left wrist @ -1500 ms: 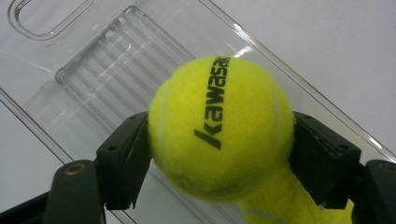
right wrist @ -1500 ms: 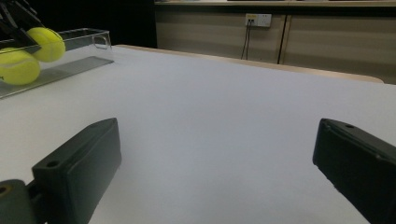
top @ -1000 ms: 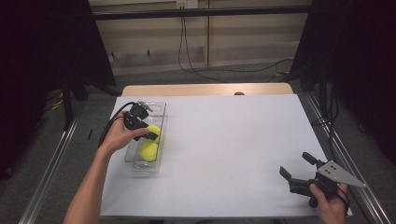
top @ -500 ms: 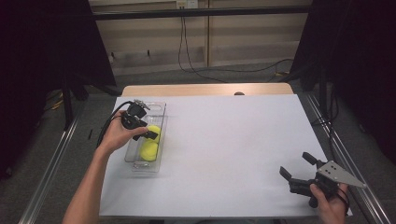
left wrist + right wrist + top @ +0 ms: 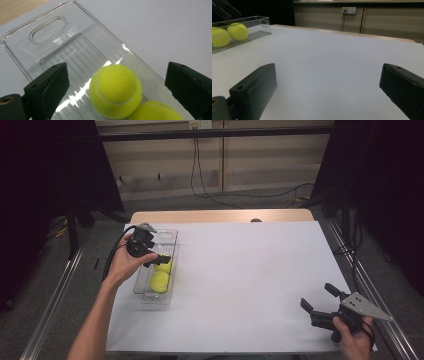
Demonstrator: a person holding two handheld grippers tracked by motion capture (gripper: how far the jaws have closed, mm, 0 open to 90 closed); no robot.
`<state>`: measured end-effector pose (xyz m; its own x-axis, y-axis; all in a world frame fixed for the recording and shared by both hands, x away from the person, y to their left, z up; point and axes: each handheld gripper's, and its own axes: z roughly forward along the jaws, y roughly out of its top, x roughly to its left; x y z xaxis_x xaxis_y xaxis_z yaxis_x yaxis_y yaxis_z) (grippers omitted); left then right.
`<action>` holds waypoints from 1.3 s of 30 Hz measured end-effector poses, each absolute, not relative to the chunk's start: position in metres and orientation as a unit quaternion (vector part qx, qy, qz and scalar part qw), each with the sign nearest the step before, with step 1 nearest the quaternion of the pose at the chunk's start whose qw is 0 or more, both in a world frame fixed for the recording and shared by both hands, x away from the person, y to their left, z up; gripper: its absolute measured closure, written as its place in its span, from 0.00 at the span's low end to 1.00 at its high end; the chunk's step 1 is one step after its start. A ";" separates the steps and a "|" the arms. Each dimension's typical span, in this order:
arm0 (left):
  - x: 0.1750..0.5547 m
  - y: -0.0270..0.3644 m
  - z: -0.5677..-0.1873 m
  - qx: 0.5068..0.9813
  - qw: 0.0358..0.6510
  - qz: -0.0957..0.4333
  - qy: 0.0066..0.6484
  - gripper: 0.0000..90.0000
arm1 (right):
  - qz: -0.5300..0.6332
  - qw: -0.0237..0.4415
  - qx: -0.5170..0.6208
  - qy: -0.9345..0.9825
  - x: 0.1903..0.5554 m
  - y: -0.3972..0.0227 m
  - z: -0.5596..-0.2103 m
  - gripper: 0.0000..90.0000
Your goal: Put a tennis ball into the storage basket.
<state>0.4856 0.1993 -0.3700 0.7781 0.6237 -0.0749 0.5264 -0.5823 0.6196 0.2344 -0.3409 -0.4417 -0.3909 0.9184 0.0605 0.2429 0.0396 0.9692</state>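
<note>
Two tennis balls sit in the clear tray [image 5: 172, 251], touching each other: the far ball [image 5: 115, 90] lies just below and between the left claw's [image 5: 156, 259] jaws, the near ball [image 5: 156, 112] right behind it toward the claw's base. The left claw's jaws have just been opening and now stand wide, pads off the ball with a clear gap each side, nothing held; I read that as a drop just finished. The far end of the tray, ahead of the claw by the handle cutout, is bare, so there is room for more, but I see no other ball on the white table [image 5: 260, 285], so placing looks done or nearly so. What's left is probably just lifting the left claw clear. The right claw [image 5: 318, 302] hovers low over the table's near right corner, well apart from the tray, jaws spread wide, empty. Against the earlier frames: the left claw was lower and closed around the ball in the tray, now it sits a bit farther back with the ball free; the right claw is in the same spot.
</note>
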 end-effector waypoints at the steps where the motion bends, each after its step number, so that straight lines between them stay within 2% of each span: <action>1: 0.484 0.199 -0.370 0.883 0.328 0.082 0.325 0.05 | 0.528 0.320 0.449 0.646 0.235 -0.341 -0.442 0.01; 21: 0.436 0.211 -0.371 0.793 0.460 0.176 0.358 0.03 | 0.527 0.323 0.444 0.649 0.234 -0.338 -0.440 0.01; 39: 0.385 0.227 -0.381 0.739 0.540 0.194 0.355 0.04 | 0.526 0.326 0.444 0.647 0.231 -0.339 -0.439 0.01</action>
